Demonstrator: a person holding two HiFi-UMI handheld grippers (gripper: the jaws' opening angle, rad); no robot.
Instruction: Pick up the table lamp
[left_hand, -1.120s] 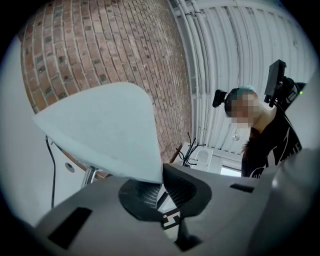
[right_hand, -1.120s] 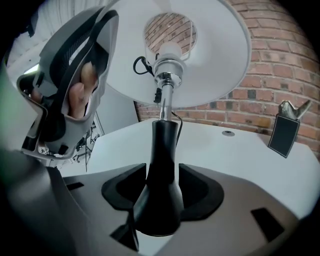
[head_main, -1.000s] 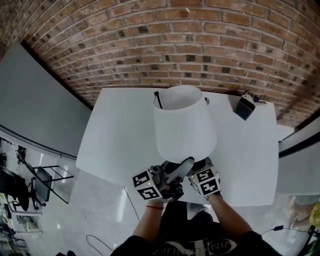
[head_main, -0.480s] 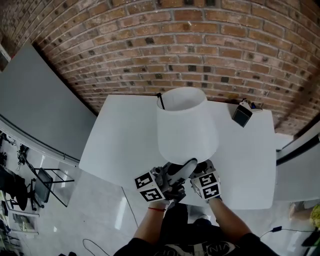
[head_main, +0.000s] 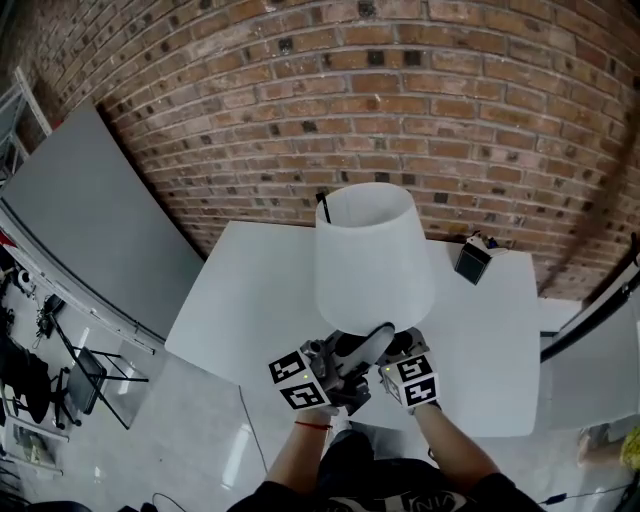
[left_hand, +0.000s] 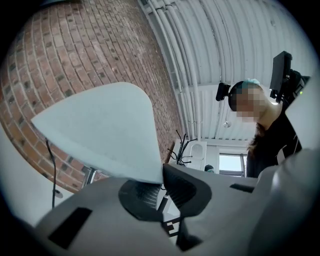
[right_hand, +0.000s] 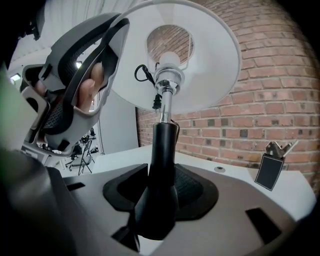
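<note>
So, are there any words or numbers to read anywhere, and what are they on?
No words or numbers can be read anywhere.
The lamp: plain white shade, no print.
The left cube and right cube: black and white squares, not letters.
The small black box: too small to tell.

Table lamp (head_main: 372, 262): white shade, black stem, upright.

A studio-like workroom: bare brick wall (head_main: 400, 100) at twelve o'clock behind a plain white surface (head_main: 250, 290), grey partition panels (head_main: 90, 210) at nine o'clock, a folding chair (head_main: 85, 375) at eight o'clock, exposed ceiling pipes (left_hand: 170, 60).
</note>
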